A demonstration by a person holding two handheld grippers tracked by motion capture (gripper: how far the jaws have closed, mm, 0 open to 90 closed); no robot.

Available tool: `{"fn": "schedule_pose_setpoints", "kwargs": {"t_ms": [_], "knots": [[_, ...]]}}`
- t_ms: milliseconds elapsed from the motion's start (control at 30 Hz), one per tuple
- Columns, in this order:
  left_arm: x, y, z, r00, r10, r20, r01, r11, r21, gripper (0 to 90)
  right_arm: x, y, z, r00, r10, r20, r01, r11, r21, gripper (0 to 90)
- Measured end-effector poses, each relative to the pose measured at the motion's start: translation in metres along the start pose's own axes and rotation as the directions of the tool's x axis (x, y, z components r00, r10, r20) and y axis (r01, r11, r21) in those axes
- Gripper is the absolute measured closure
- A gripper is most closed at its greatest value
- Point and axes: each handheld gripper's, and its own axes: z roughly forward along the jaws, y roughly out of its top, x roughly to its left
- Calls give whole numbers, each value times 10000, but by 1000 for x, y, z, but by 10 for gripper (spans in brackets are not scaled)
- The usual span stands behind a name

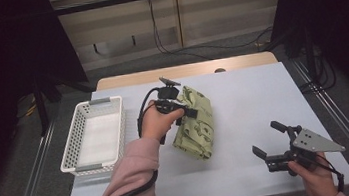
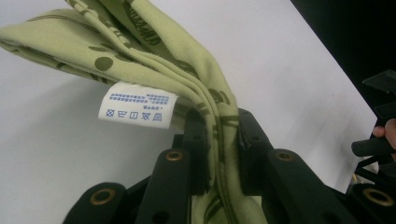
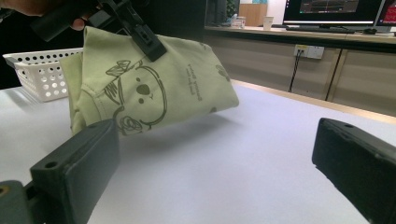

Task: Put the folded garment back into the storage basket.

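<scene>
- Left gripper (image 1: 184, 113), held at the scene's middle, has its fingers (image 2: 196, 140) clamped on cloth.
- Right gripper (image 1: 268, 142), at the near right, has its fingers (image 3: 79, 172) spread wide apart.

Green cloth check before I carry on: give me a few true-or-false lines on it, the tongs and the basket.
1. The left tongs are shut on the green cloth. True.
2. The cloth lies inside the white basket. False: it is on the table, to the right of the basket.
3. The right tongs are open and hold nothing. True.
4. The cloth is plain, without print. False: it bears a dark animal-face drawing.
5. A white care label hangs from the cloth. True.
</scene>
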Motion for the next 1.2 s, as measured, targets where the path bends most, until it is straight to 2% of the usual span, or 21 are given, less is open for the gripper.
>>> {"fn": "schedule_pose_setpoints", "kwargs": {"t_ms": [33, 67, 100, 133, 167, 267, 300, 333, 367, 467, 567, 600, 700, 767, 800, 833, 867, 900, 1000, 1167, 1200], "knots": [[-1, 0, -3, 9996, -44, -276, 45, 10000, 11, 776, 0, 0, 0, 10000, 14, -3, -14, 10000, 4, 8], [2, 0, -4, 10000, 28, -78, -27, 10000, 87, 776, 0, 0, 0, 10000, -25, -6, 25, 10000, 7, 8], [1, 0, -6, 9996, -16, -298, 20, 9999, 142, 776, 0, 0, 0, 10000, -22, -6, 22, 10000, 13, 8], [3, 0, -7, 10000, 13, -78, -12, 10000, 75, 776, 0, 0, 0, 10000, 15, 0, -15, 10000, 14, 8], [2, 0, -9, 9995, -50, -327, 53, 9999, 94, 776, 0, 0, 0, 10000, 14, 3, -14, 10000, 13, 8], [4, 0, -15, 9995, -98, -303, 104, 9997, 206, 776, 0, 0, 0, 10000, 10, -8, -10, 10000, 12, 8], [6, 0, -16, 10000, -65, -67, 67, 9997, 245, 776, 0, 0, 0, 10000, -4, -4, 4, 10000, 11, 8], [6, 0, -16, 9999, -129, -70, 129, 9999, 106, 776, 0, 0, 0, 10000, 1, 3, -1, 10000, 12, 8], [6, 0, -19, 9998, -150, -154, 154, 9995, 282, 776, 0, 0, 0, 10000, -7, 8, 7, 10000, 7, 8], [6, 1, -22, 9991, -242, -349, 250, 9994, 250, 776, 0, 0, 0, 10000, -23, 4, 23, 10000, -16, 8], [9, 1, -26, 9996, -186, -228, 193, 9993, 317, 776, 0, 0, 0, 10000, -13, 20, 13, 10000, 8, 8], [9, 2, -29, 9984, -261, -499, 278, 9991, 328, 776, 0, 0, 0, 10000, -28, 21, 28, 10000, 1, 7], [11, 2, -35, 9982, -288, -524, 311, 9985, 447, 776, 0, 0, 0, 10000, -35, 17, 35, 10000, -13, 8], [12, 2, -36, 9989, -209, -422, 225, 9990, 379, 776, 0, 0, 0, 10000, -34, 24, 34, 10000, -11, 8], [11, 3, -38, 9973, -397, -615, 421, 9984, 383, 776, 0, 0, 0, 10000, -30, 25, 30, 10000, -7, 8], [12, 3, -40, 9979, -254, -594, 277, 9989, 378, 776, 0, 0, 0, 10000, -34, 24, 34, 10000, -13, 8], [11, 3, -42, 9968, -378, -710, 402, 9987, 324, 776, 0, 0, 0, 10000, -34, 24, 34, 10000, -13, 8], [12, 4, -44, 9973, -229, -702, 253, 9991, 344, 776, 0, 0, 0, 10000, -36, 13, 36, 10000, -23, 8], [12, 5, -51, 9959, -351, -832, 379, 9988, 324, 776, 0, 0, 0, 10000, -38, 17, 38, 10000, -20, 8], [15, 6, -57, 9974, -258, -675, 280, 9991, 321, 776, 0, 0, 0, 10000, 23, 13, -23, 10000, 9, 8], [14, 6, -58, 9954, -307, -909, 330, 9992, 231, 776, 0, 0, 0, 10000, 23, 13, -23, 10000, 9, 8]]}}
